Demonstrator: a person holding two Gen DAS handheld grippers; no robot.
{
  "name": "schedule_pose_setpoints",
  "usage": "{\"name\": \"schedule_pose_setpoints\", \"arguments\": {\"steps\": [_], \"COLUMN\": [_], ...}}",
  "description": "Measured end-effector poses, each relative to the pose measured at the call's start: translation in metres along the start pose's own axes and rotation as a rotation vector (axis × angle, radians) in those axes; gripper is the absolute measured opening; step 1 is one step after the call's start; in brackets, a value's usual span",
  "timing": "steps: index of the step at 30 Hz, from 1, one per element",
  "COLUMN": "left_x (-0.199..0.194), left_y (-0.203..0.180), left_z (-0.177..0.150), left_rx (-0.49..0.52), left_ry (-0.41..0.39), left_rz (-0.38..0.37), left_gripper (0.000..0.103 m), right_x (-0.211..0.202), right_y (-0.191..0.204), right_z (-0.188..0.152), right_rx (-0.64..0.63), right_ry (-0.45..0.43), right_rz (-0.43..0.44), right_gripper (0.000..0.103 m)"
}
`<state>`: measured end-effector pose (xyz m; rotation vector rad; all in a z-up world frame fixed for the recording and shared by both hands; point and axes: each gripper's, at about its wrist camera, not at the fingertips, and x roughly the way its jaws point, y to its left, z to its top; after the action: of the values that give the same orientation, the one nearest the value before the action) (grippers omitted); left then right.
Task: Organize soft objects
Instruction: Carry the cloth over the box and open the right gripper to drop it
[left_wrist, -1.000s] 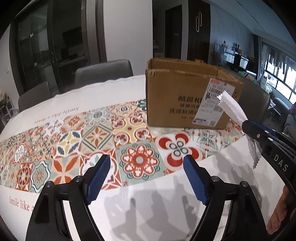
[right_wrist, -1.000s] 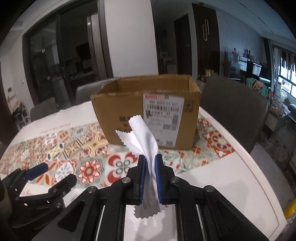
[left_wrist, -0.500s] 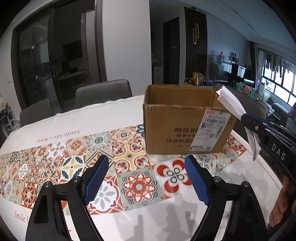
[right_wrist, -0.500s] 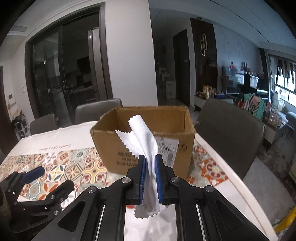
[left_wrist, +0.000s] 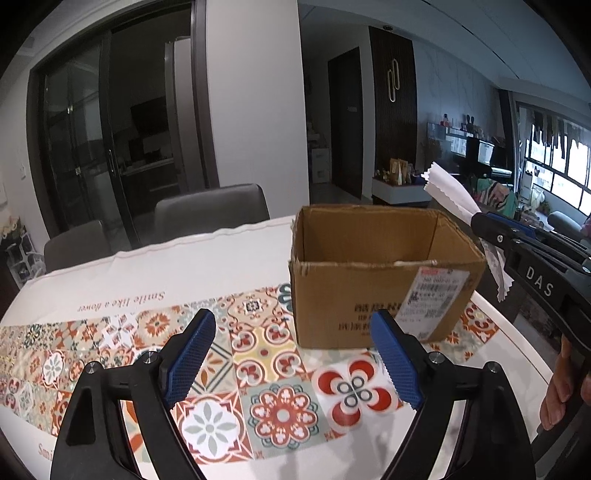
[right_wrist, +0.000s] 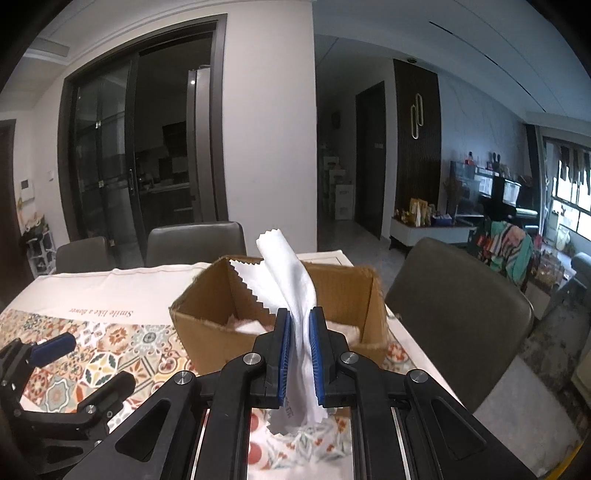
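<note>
Both grippers had risen since the earlier frame; right gripper (right_wrist: 298, 354) clenched the white cloth (right_wrist: 286, 273) above the cardboard box (left_wrist: 384, 284), undropped; left gripper (left_wrist: 295, 363), empty, was opening.

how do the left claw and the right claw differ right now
The left claw is wide apart and opening, with nothing between its fingers; the right claw is shut on a white cloth. The left sits over the patterned tablecloth, the right nearer the cardboard box. Both have blue pads.
</note>
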<state>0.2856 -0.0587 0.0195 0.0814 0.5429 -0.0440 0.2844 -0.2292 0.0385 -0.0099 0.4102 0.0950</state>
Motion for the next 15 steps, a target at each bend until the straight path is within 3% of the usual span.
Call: {"name": "schedule_pose_setpoints", "arguments": {"steps": [9, 15], "left_x": [0.014, 0.025], "left_y": [-0.003, -0.005], "left_z": [0.023, 0.025], "left_rx": [0.004, -0.006], "left_ry": [-0.025, -0.009], "left_rz": [0.022, 0.039], "left_gripper": [0.088, 0.09], "right_x": [0.029, 0.061], "right_y": [-0.004, -0.002], "right_z": [0.021, 0.031], "right_rx": [-0.021, -0.051], "right_ry": [-0.001, 0.052], "right_rz": [0.016, 0.044], "right_gripper": [0.012, 0.012]}}
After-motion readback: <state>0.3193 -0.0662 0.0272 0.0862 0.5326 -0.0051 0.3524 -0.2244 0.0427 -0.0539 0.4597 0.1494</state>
